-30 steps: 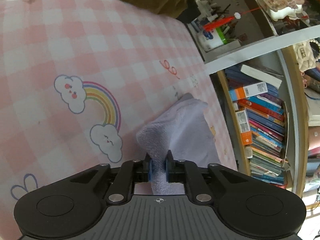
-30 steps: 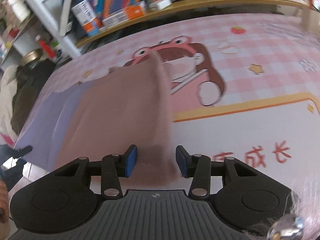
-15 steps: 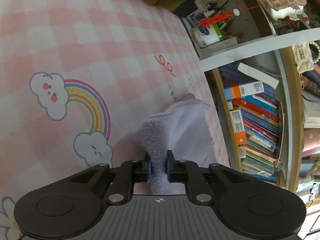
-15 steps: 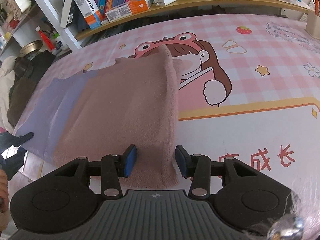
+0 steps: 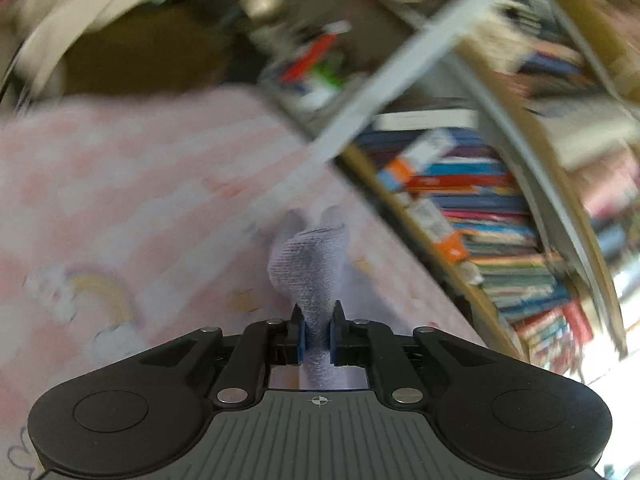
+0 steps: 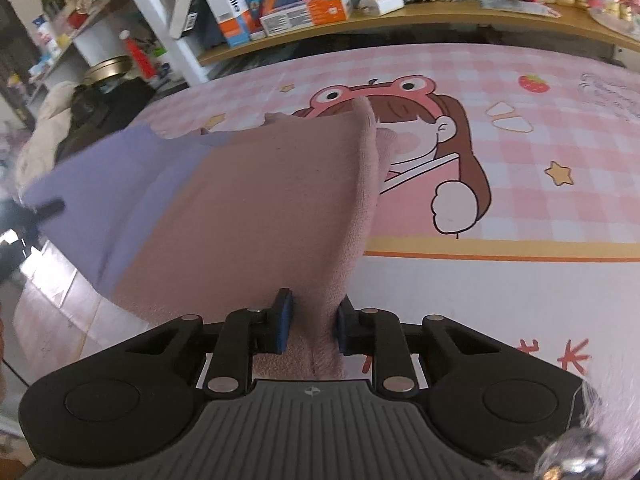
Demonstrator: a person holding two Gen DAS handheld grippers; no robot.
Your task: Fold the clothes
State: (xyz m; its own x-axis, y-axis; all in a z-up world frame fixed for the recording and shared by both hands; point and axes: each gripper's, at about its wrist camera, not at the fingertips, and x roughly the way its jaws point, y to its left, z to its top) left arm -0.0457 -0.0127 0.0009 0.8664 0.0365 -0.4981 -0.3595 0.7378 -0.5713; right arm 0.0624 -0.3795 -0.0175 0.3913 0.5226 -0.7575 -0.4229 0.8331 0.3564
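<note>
The soft, limp lavender-and-pink garment (image 6: 224, 208), raised off the pink cartoon-print mat (image 6: 500, 184), is pinched at its lavender edge by the left gripper (image 5: 317, 334) and its pink edge by the right gripper (image 6: 311, 326), where corner holds would likely limit sagging.

Left gripper (image 5: 317, 334) clamped tight, blue pads (image 5: 301, 340) pressed close on a pinch of cloth (image 5: 310, 272), pointing forward and slightly down. Right gripper (image 6: 311, 326) narrowed likewise, pads (image 6: 282, 326) squeezing a thicker fold of cloth, angled down.
</note>
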